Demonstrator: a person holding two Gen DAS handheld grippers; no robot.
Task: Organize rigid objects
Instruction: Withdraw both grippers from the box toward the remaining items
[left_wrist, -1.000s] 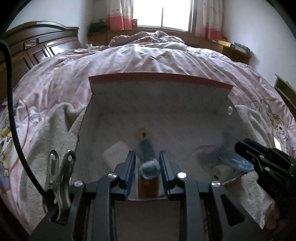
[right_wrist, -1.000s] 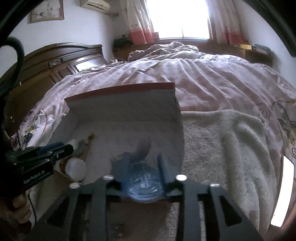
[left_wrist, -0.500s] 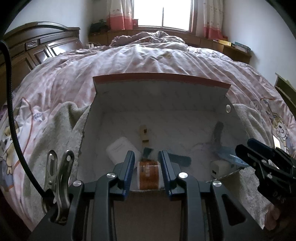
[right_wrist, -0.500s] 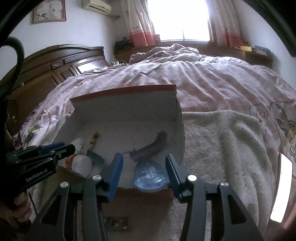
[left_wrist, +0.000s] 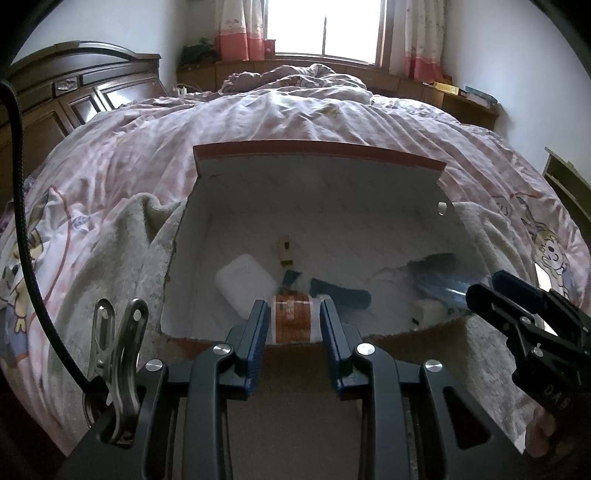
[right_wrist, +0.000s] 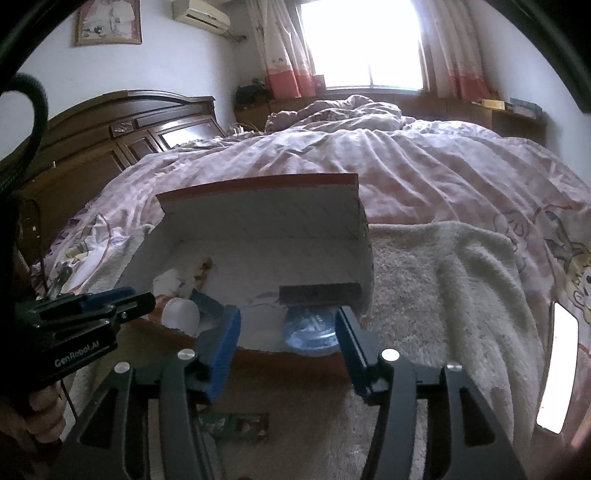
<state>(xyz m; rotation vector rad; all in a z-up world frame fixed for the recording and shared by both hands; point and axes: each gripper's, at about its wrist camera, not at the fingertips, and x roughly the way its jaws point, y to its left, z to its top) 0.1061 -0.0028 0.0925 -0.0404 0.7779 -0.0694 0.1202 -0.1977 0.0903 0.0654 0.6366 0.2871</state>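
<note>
A white box with a red rim (left_wrist: 317, 147) lies open on the bed. Inside it, an orange-labelled bottle (left_wrist: 291, 321) rests against the front wall, with its white cap (right_wrist: 181, 314) toward the right. My left gripper (left_wrist: 293, 306) hovers over that wall, open by a narrow gap. The bottle shows between its fingers, and I see no pad pressing it. My right gripper (right_wrist: 287, 314) is opening wide. A clear blue container (right_wrist: 310, 330) sits in the box near its right finger (right_wrist: 347, 332), free of the pads. A blurred dark bar (right_wrist: 319, 293) lies above the container.
The box also holds a white case (left_wrist: 245, 288), a small wooden piece (left_wrist: 283, 251) and a dark blue item (left_wrist: 340, 295). A cream towel (right_wrist: 443, 280) lies under the box on the pink duvet. A printed card (right_wrist: 232, 424) lies below my right gripper. A dark headboard (right_wrist: 129, 129) stands at the left.
Both grippers drew back from the box. The right jaws spread and left the blue container inside. The bottle went from the left fingers to the box floor. The dark bar settled.
</note>
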